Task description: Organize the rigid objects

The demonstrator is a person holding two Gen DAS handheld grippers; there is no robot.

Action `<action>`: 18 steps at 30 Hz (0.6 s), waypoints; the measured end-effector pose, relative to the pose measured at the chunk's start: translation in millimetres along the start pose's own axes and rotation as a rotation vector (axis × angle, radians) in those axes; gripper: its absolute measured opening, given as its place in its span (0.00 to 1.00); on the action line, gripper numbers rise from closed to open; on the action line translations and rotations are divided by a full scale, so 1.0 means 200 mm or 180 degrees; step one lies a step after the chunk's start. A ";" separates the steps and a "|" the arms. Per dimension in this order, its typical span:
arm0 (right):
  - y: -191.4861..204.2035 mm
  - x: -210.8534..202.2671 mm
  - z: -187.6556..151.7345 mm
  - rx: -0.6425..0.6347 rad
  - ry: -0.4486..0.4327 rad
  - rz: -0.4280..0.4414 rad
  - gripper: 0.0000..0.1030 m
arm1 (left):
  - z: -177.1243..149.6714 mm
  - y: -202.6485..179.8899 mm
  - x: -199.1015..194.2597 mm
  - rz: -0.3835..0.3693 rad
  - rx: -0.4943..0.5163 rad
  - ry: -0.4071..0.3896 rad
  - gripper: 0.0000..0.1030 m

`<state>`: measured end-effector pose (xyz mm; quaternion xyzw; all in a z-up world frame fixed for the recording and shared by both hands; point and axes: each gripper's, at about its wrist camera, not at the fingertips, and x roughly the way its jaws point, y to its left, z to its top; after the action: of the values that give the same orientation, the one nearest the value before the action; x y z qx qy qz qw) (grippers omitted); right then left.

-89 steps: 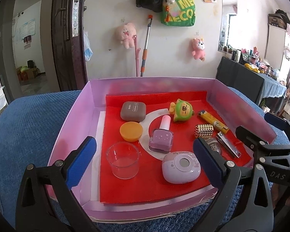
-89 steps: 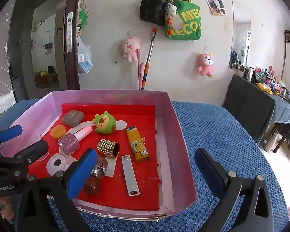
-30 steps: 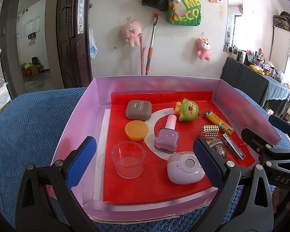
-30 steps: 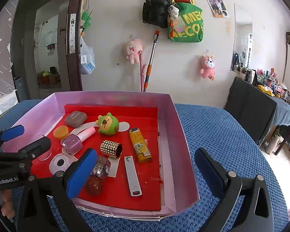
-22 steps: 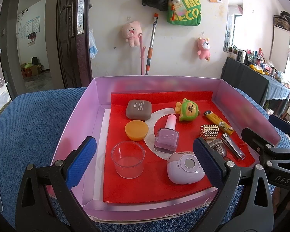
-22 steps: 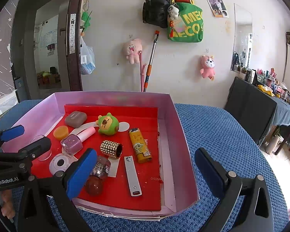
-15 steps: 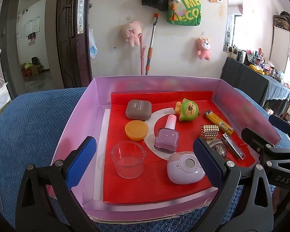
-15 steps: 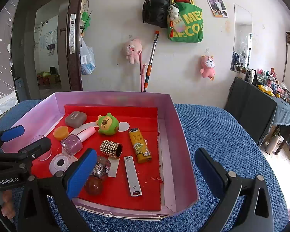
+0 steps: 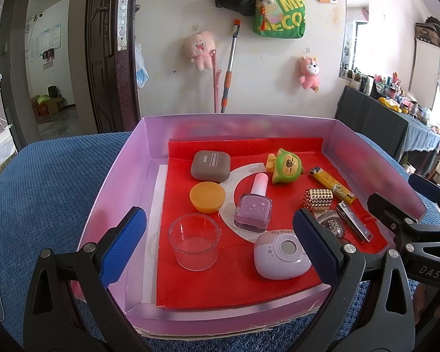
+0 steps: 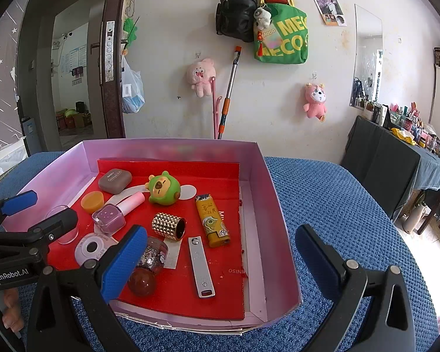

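A pink box (image 9: 117, 176) with a red liner holds several small objects: a grey case (image 9: 210, 165), an orange cap (image 9: 207, 197), a clear cup (image 9: 194, 242), a purple nail polish bottle (image 9: 253, 211), a green toy (image 9: 285, 166), a yellow lighter (image 9: 331, 185), a gold studded cylinder (image 9: 318, 200), nail clippers (image 9: 354, 225) and a white round device (image 9: 281, 254). My left gripper (image 9: 218, 246) is open and empty over the box's near edge. My right gripper (image 10: 220, 259) is open and empty at the box's near right corner (image 10: 281, 308).
The box sits on a blue textured cloth (image 10: 331, 205). Behind it stand a white wall with hung bags and plush toys (image 9: 199, 50), a dark door frame (image 9: 111, 58) at left and a dark cluttered table (image 10: 396, 158) at right.
Over three seconds both grippers rose and tilted slightly. In the last second nothing has visibly moved.
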<state>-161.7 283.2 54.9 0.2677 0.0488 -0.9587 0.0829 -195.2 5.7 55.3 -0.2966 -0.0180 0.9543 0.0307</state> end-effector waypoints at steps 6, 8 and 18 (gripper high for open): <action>0.00 0.00 0.00 -0.0001 0.0004 0.0000 1.00 | 0.00 0.00 0.00 0.0002 0.0000 0.0002 0.99; 0.00 0.00 0.00 0.0000 0.0004 0.0002 1.00 | 0.00 0.00 0.00 0.0001 -0.0001 0.0001 0.99; 0.00 0.00 0.00 0.0007 0.0010 0.0005 1.00 | 0.00 0.00 0.00 -0.0017 -0.0003 -0.0010 0.99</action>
<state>-162.5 284.0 55.1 0.2693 0.0476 -0.9583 0.0833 -194.7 5.6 55.8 -0.2951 -0.0193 0.9547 0.0331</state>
